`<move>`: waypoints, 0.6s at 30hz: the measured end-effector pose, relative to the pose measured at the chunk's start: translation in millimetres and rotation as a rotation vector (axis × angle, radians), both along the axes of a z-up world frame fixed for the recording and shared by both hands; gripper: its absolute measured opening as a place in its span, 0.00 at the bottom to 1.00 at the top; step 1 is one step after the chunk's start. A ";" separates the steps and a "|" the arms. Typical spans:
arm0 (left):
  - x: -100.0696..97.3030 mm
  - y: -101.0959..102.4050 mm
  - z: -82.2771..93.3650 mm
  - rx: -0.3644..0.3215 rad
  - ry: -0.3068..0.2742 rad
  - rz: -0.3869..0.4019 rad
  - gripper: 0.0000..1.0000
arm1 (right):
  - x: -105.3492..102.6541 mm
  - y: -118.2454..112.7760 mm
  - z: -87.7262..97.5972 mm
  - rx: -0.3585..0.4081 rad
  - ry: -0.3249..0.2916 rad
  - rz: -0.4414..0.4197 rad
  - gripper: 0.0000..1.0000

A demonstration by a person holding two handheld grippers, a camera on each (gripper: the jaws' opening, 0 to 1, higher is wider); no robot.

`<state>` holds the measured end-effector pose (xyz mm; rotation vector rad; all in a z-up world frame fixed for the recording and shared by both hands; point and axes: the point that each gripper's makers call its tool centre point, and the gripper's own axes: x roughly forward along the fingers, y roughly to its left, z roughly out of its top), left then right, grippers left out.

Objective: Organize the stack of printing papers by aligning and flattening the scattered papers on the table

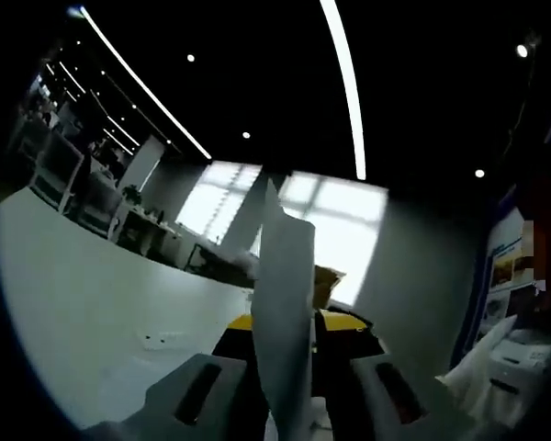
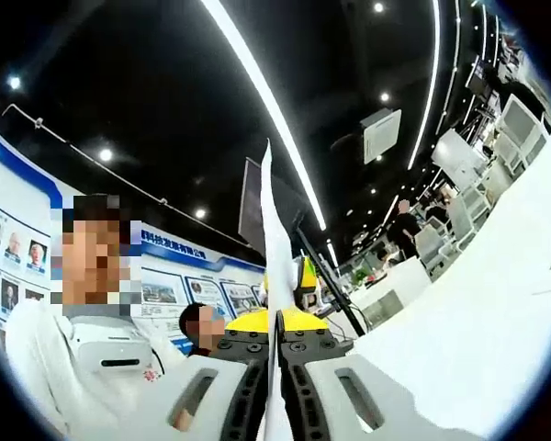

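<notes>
White surface point(image 1: 83, 303) spreads across the lower left of the left gripper view, curving off toward distant desks and chairs; in the right gripper view it fills the lower right side. Above it in both views hangs a dark ceiling crossed by long light strips point(image 1: 344, 83) and dotted with small spot lamps. A bright window point(image 1: 340, 220) glows at the far wall in the left gripper view, and a blue-edged wall of display boards point(image 2: 179, 285) runs along the left of the right gripper view. A person in white clothing point(image 2: 83, 358) stands at the lower left of that view, with another person further off near the desks.

The stack of printing papers point(image 1: 285, 312) is held up off the surface, standing on edge. In the left gripper view it rises as a pale, slightly bent sheet band between the jaws of the left tool point(image 1: 289, 404), and the far end of the other tool, black with a yellow top, shows just behind it. I cannot tell whether the left jaws press on the papers. In the right gripper view the papers appear edge-on as a thin white blade reaching well up into the ceiling area, and the right tool point(image 2: 277, 386) has its jaws drawn together, clamped on the stack's lower edge.
</notes>
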<state>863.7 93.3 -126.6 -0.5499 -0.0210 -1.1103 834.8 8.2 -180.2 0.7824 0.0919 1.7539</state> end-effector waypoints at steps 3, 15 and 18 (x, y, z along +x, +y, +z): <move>-2.4 -4.1 0.1 0.016 -0.019 0.007 0.20 | -0.2 -0.9 2.1 0.011 0.001 0.000 0.00; -6.5 -11.7 1.7 0.031 -0.048 0.009 0.06 | 1.5 2.9 0.3 -0.001 -0.006 0.003 0.00; -4.2 -9.7 1.5 0.034 -0.047 0.011 0.06 | 1.6 3.6 0.4 -0.002 -0.008 0.000 0.00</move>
